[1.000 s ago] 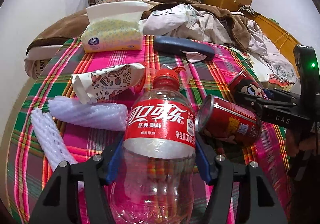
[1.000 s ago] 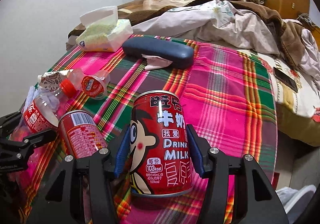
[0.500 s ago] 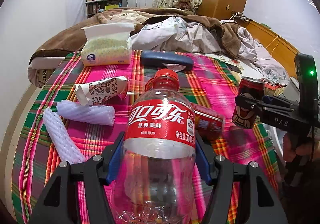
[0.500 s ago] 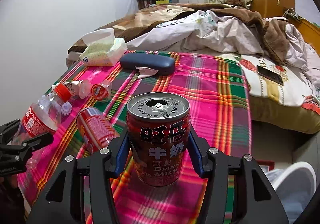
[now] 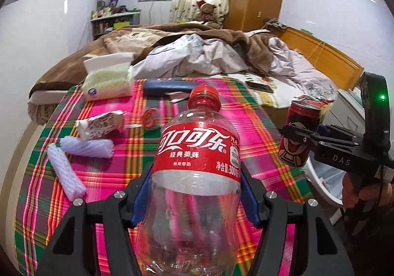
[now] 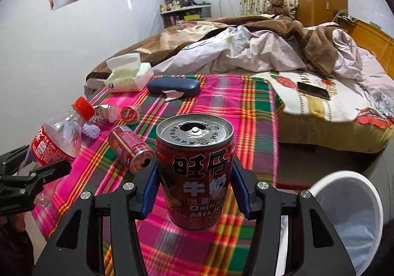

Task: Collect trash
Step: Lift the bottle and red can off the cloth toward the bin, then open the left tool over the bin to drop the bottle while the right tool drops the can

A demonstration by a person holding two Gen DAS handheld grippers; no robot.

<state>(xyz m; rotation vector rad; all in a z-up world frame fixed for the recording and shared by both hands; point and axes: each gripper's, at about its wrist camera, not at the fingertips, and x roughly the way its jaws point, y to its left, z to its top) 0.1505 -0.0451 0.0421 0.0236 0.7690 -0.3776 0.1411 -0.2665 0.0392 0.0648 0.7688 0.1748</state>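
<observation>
Trash is in both my grippers, lifted off the plaid cloth (image 6: 216,93): my left gripper (image 5: 197,192) is clamped on an empty cola bottle (image 5: 197,160), upright with its red cap on, the blue pads pressing its clear body just under the label, and my right gripper (image 6: 194,187) is clamped on an opened red milk can (image 6: 195,170), also upright, pads at its sides. From the right view the can hangs over the cloth's near edge, and a white bin (image 6: 349,204) with a pale liner stands on the floor just beyond the cloth's right edge, below and to the right of the can. More trash lies on the cloth: a second red can (image 6: 130,149) on its side near the left edge with its opened end toward me, a small cup with a red lid (image 6: 129,113) tipped over farther back, a crumpled printed wrapper (image 5: 101,123) beside it, and two white foam nets (image 5: 66,172) near the left edge, one angled across the other's end. At the far edge sit a tissue pack (image 5: 108,81) in the left corner and a dark blue case (image 5: 170,87) just right of it, with a scrap of paper touching the case. A phone (image 6: 312,90) lies on the bed past the cloth's right edge.
</observation>
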